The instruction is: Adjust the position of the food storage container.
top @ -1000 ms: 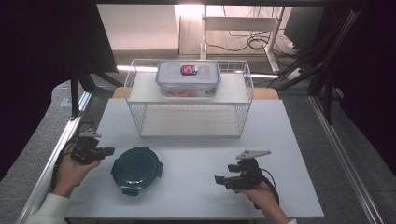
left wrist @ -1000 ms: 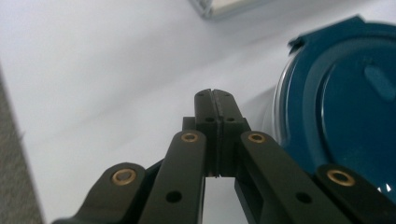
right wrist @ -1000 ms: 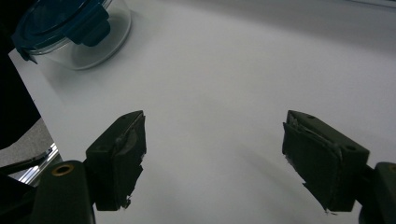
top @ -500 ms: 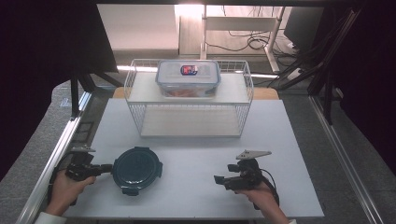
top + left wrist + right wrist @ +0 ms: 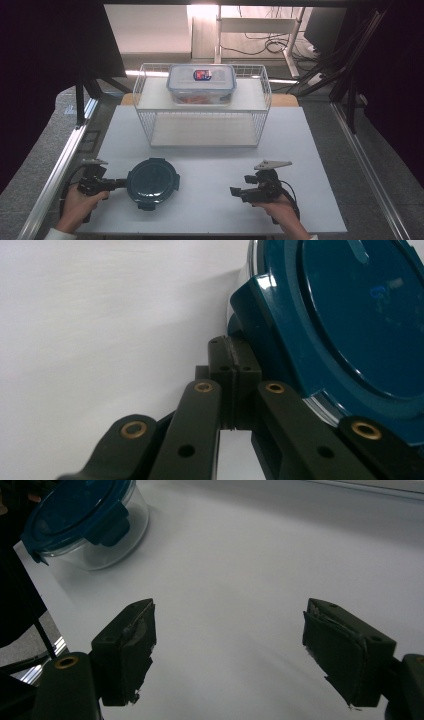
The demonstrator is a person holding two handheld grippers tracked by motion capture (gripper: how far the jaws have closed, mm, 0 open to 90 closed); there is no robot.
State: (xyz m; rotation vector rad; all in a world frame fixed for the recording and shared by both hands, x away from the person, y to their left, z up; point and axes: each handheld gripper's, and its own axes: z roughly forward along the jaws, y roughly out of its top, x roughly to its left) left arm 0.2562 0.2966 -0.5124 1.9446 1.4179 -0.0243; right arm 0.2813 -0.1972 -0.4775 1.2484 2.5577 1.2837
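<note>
Counting two lidded containers: one round container (image 5: 152, 182), one rectangular box (image 5: 201, 83), its label unreadable. Left gripper (image 5: 232, 370) is seen closed beside the round one's clip; right gripper (image 5: 227, 650) is held apart, empty.

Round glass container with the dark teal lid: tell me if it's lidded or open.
Lidded: the round glass container has its dark teal lid seated, a side latch folded down.

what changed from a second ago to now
The left gripper came down from the table's left edge toward the person and closed in on the round blue-lidded container; its shut jaws now sit at the left lid clasp. Nothing was picked up or let go. The right gripper, open, the container, the wire rack and the rectangular box on it stayed put.
</note>
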